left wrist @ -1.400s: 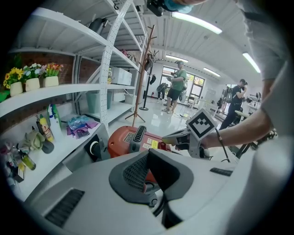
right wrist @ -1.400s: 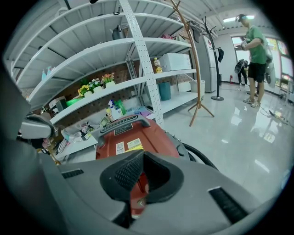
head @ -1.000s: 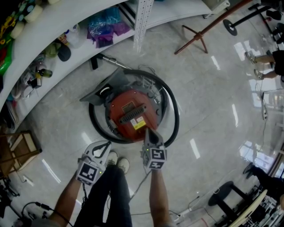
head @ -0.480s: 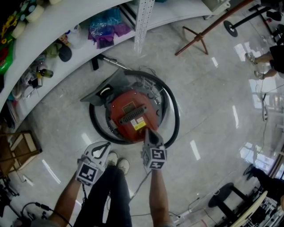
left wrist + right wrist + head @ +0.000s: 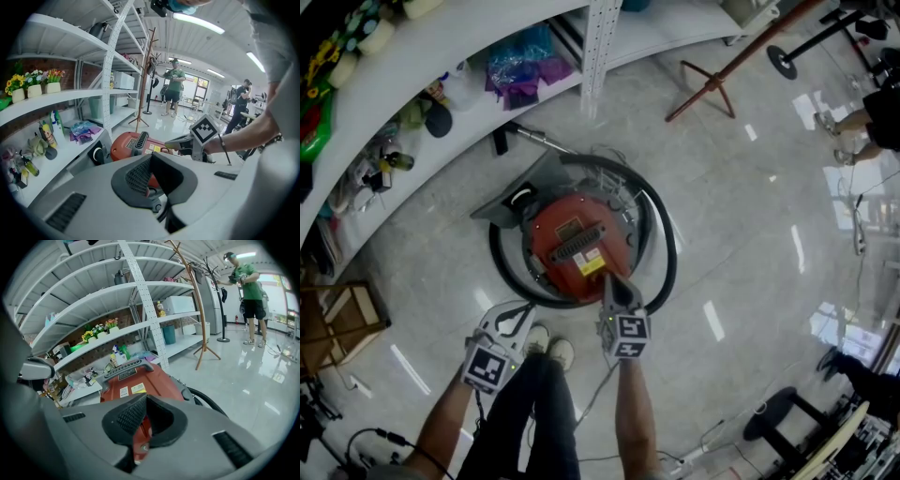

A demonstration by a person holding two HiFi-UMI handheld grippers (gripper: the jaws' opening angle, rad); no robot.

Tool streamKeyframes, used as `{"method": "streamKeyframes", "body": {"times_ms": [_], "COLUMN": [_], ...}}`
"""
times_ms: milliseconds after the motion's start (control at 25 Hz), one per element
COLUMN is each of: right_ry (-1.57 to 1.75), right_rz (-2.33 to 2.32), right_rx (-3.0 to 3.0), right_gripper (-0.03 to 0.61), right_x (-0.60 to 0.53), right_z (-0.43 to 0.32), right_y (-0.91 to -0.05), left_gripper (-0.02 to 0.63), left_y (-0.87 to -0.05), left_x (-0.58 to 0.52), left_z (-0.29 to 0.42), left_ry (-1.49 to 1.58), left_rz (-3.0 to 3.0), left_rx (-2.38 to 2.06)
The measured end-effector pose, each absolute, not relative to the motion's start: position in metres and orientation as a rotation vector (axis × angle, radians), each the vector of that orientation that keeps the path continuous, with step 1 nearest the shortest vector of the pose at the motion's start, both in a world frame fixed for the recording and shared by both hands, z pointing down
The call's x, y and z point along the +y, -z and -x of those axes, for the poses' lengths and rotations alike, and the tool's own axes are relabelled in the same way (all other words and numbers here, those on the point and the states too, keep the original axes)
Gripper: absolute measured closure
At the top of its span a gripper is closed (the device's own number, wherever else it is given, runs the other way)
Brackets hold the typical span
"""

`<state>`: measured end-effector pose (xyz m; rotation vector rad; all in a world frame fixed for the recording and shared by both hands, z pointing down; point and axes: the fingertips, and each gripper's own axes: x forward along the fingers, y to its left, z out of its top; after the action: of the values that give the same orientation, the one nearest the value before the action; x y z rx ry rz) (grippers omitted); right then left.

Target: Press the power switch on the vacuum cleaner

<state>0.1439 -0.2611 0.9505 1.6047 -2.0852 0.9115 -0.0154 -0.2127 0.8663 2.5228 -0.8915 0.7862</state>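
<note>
Both sets of jaws are pressed together, holding nothing. The right gripper [image 5: 617,284] has its tip over the near edge of the red vacuum cleaner [image 5: 572,246] on the floor, possibly touching it. The left gripper [image 5: 514,317] hangs apart, near the black hose [image 5: 673,248].

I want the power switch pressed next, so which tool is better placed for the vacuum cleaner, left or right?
Probably right. The right tool sits over the near edge of the red vacuum cleaner, jaws together, pointing at it. The left tool hangs back beside the person's shoes.
</note>
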Motion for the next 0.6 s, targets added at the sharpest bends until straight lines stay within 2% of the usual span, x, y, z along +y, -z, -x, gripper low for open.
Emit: {"method": "streamKeyframes", "body": {"times_ms": [600], "right_ry": [-0.885], "right_rz": [-1.648], "right_rx": [-2.122], "right_gripper": [0.566], "right_x": [-0.233], "right_z": [-0.147], "right_y": [-0.892], "left_gripper": [0.607], "left_y": [-0.824], "left_x": [-0.207], "left_z": [0.005], "left_ry": [-0.738], "left_rz": [-2.57], "left_rx": [-0.906]}}
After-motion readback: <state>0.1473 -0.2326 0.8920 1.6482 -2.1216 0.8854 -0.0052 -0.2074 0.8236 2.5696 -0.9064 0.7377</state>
